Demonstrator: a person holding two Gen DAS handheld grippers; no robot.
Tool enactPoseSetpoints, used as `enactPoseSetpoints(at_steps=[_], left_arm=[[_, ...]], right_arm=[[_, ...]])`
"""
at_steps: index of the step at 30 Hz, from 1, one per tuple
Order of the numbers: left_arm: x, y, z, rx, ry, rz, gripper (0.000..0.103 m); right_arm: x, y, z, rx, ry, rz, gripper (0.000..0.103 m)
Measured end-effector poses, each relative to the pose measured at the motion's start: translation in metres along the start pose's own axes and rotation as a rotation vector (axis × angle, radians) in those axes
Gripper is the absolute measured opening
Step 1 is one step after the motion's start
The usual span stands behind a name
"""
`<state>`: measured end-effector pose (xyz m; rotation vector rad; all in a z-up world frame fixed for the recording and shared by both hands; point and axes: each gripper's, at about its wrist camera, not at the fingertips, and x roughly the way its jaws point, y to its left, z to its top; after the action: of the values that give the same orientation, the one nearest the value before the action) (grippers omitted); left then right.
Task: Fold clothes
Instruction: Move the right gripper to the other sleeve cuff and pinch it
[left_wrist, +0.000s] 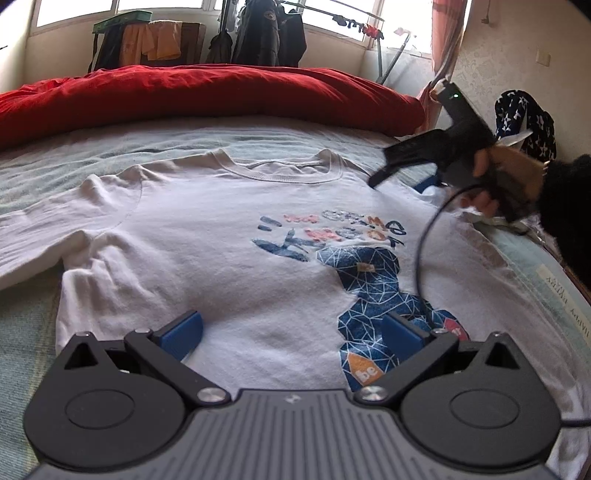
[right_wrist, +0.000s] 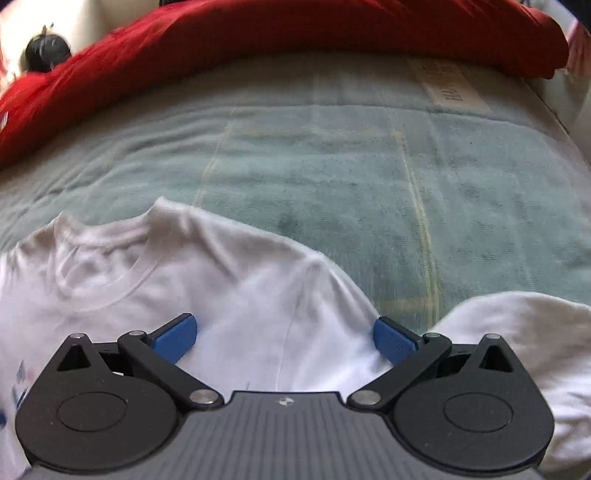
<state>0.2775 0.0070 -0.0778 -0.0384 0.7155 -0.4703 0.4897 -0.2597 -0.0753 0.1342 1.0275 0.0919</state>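
The right gripper (right_wrist: 284, 338) hangs low over a white shirt (right_wrist: 229, 295), its blue pads (right_wrist: 175, 338) spread wide apart with nothing between them but cloth lying flat below. The shirt's collar (right_wrist: 107, 258) sits to the left, and its shoulder runs down between the fingers. A sleeve (right_wrist: 517, 332) bunches off to the right. Beyond lies a pale green blanket (right_wrist: 369, 166), and a red duvet (right_wrist: 295, 33) is heaped along the far edge. The picture is a bit blurred.
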Motion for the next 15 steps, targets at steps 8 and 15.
enactPoseSetpoints(at_steps=[8, 15], left_arm=[[-0.002, 0.002, 0.001, -0.015, -0.007, -0.014, 0.102], [-0.023, 0.001, 0.010, -0.031, -0.067, -0.090, 0.102]], right_arm=[[-0.035, 0.002, 0.008, -0.052, -0.157, 0.123, 0.103], [-0.089, -0.003, -0.026, -0.144, -0.180, 0.087, 0.103]])
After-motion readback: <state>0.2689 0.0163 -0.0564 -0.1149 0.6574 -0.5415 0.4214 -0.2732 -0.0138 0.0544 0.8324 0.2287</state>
